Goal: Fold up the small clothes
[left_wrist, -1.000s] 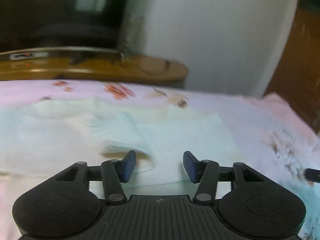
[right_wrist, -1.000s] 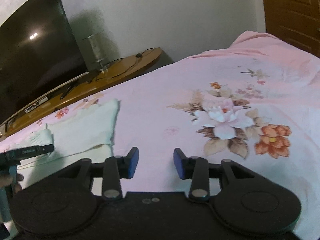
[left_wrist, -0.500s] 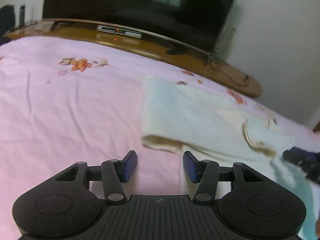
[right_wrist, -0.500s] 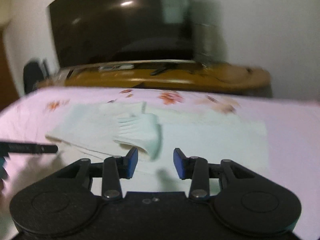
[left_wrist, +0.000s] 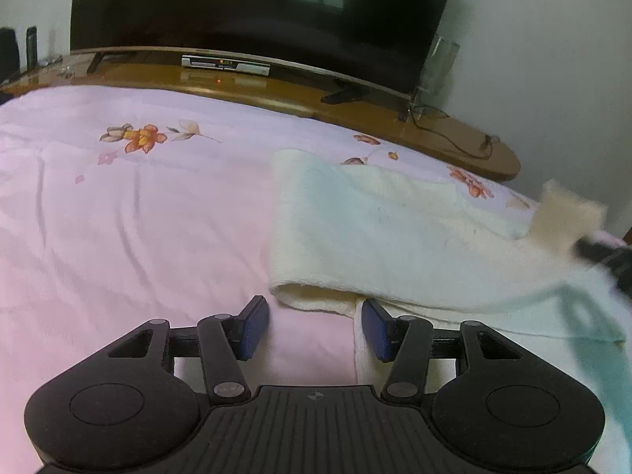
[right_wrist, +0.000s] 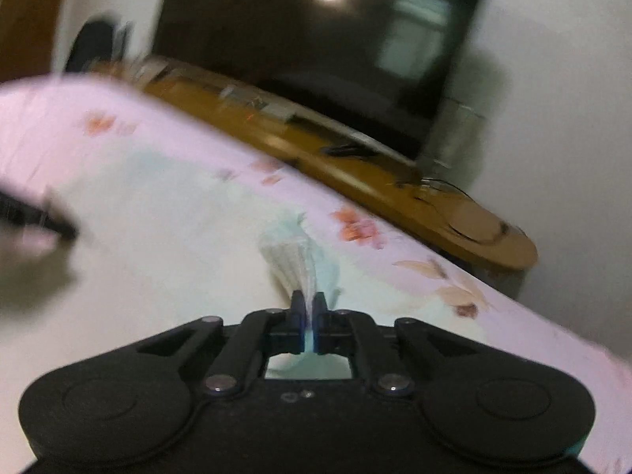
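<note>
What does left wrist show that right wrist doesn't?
Left wrist only: the open left gripper at the near corner of the pale garment, plus a set-top box under the TV.
Right wrist only: the right gripper shut on a ribbed bit of garment, though the view is blurred.
Both: garment, pink floral bedsheet, TV, wooden shelf.

Your pale mint-and-cream knitted garment (left_wrist: pixel 395 233) lies partly folded on the pink floral bedsheet, one ribbed edge (right_wrist: pixel 294 260) lifted and pinched.
</note>
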